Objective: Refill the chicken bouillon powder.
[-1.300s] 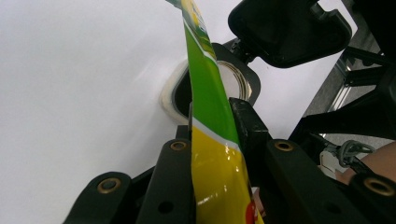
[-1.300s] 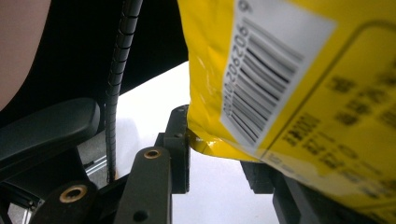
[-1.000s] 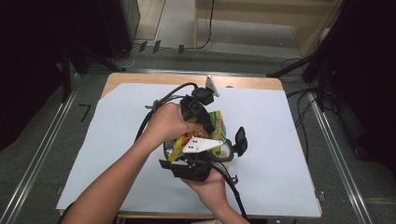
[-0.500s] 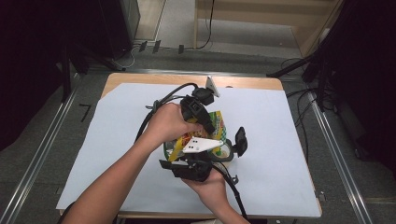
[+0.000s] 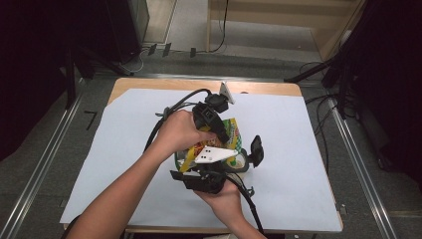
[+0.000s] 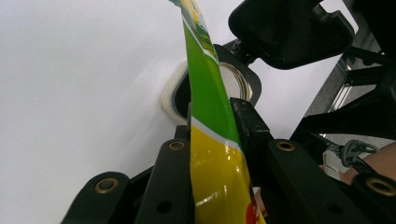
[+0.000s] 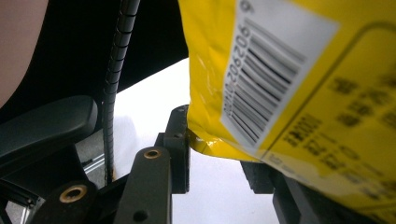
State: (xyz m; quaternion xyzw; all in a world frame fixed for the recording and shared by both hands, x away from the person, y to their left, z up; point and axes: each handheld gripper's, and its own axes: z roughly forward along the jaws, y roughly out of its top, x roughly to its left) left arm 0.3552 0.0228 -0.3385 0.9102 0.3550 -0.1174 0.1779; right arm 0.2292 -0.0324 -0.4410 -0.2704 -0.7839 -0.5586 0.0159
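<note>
Wooden table [image 5: 259, 87] covered by a white paper sheet [image 5: 298, 164], wood edge bare along the far side. Grey floor [image 5: 45, 164] all round. Metal rails [image 5: 37, 169] on the floor at both sides of the table. Dark curtains [image 5: 30, 59] left and right. Light wooden furniture [image 5: 278, 22] at the far end, black cables [image 5: 219, 30] trailing before it. Even overhead light.

Packet between two tools at mid-frame

The packet [image 5: 230, 135] sits centre frame above the tabletop [image 5: 308, 164]; left tool [image 5: 219, 130] at its upper left, right tool [image 5: 211, 172] below it, roll [image 5: 242, 160] just right.
</note>
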